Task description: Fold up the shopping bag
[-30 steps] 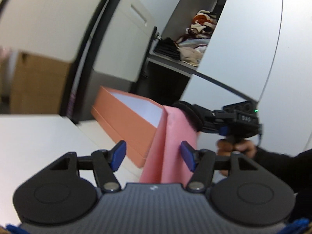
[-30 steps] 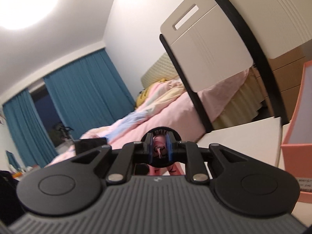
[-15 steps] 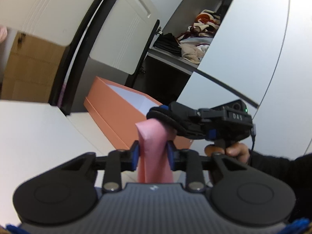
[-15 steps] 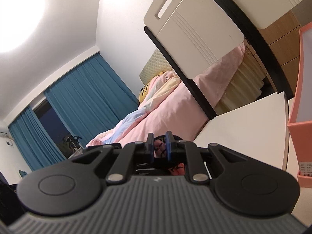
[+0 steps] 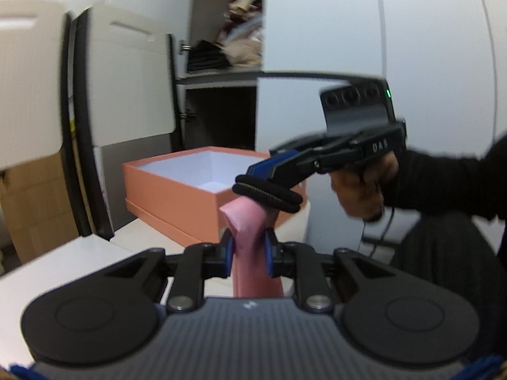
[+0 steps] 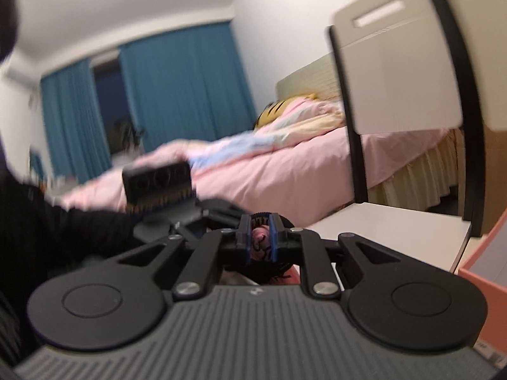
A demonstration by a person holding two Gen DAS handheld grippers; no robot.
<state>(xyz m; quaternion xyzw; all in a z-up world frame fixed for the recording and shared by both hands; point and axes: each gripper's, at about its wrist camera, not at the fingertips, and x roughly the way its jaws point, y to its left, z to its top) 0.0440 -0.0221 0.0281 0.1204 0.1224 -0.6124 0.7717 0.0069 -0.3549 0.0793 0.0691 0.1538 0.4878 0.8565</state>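
The pink shopping bag [image 5: 250, 247] is folded into a narrow bundle held upright above the white table. My left gripper [image 5: 247, 251] is shut on the bundle's middle. My right gripper [image 5: 253, 175] reaches in from the right, a black elastic band [image 5: 267, 192] stretched around its fingers just over the bundle's top. In the right wrist view my right gripper [image 6: 260, 240] is nearly closed, with the band [image 6: 264, 218] around its fingers and a bit of pink bag [image 6: 261, 242] showing between them. The left gripper's body [image 6: 158, 183] shows behind it.
An open salmon-pink box [image 5: 202, 190] stands on the white table [image 5: 57, 272] just beyond the bag; its corner shows in the right wrist view [image 6: 488, 269]. A white chair back [image 5: 126, 82], an open wardrobe [image 5: 228, 47] and a bed [image 6: 285, 171] lie around.
My left gripper has closed on the pink bag, squeezing it into a narrow bundle. My right gripper with the band has moved over the bundle's top. Both cameras have swung level.
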